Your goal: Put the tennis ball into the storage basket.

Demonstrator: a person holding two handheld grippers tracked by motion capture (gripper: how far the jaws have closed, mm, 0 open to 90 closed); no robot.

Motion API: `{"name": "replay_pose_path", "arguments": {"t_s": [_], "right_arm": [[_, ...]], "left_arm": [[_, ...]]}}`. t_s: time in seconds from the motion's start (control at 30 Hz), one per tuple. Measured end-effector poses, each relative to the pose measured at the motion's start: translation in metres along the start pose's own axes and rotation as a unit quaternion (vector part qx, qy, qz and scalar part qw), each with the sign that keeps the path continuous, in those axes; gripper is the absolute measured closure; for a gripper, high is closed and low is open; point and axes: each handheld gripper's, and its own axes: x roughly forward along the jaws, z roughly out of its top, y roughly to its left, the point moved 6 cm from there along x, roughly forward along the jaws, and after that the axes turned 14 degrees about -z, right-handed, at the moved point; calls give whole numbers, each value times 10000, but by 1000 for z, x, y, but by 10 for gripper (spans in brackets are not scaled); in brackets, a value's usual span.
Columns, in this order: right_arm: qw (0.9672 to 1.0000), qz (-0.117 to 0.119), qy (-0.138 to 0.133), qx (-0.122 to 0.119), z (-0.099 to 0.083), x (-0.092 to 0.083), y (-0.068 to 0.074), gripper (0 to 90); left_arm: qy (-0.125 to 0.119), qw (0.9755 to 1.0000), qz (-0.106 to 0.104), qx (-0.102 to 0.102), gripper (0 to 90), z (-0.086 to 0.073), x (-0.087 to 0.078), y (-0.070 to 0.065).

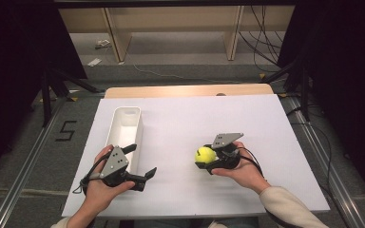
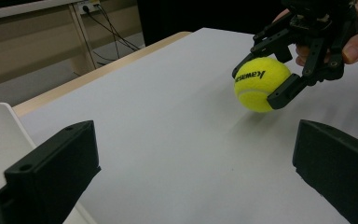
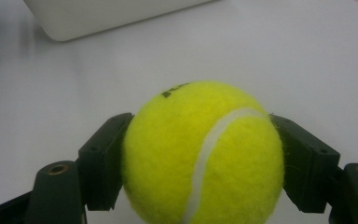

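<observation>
One fuzzy yellow-green tennis ball (image 1: pixel 205 154) sits pinched between the jaws of the right gripper (image 1: pixel 205 158), just off the white counter (image 1: pixel 185 123) at about four o'clock from its centre. The grip squeezes both sides, apparently so the ball cannot roll while carried. One long white plastic tray (image 1: pixel 125 126) lies at nine o'clock, likely the ball's destination. The left gripper (image 1: pixel 145 167), at seven o'clock beside the tray, holds nothing; its jaws are spread wide, seemingly waiting. Two grippers in all.
</observation>
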Motion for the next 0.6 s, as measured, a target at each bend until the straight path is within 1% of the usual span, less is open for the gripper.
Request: {"name": "replay_pose_path", "arguments": {"t_s": [0.23, 0.33, 0.6], "right_arm": [[9998, -2, -156, 81, 6, -3, -2, 271], [9998, 6, -173, 109, 7, -5, -1, 270], [9994, 19, -317, 164, 14, -7, 1, 270]], "left_arm": [[1, 10000, 0, 1, 0, 0, 0, 0], [4, 10000, 0, 4, 0, 0, 0, 0], [7, 10000, 2, 6, 0, 0, 0, 0]]}}
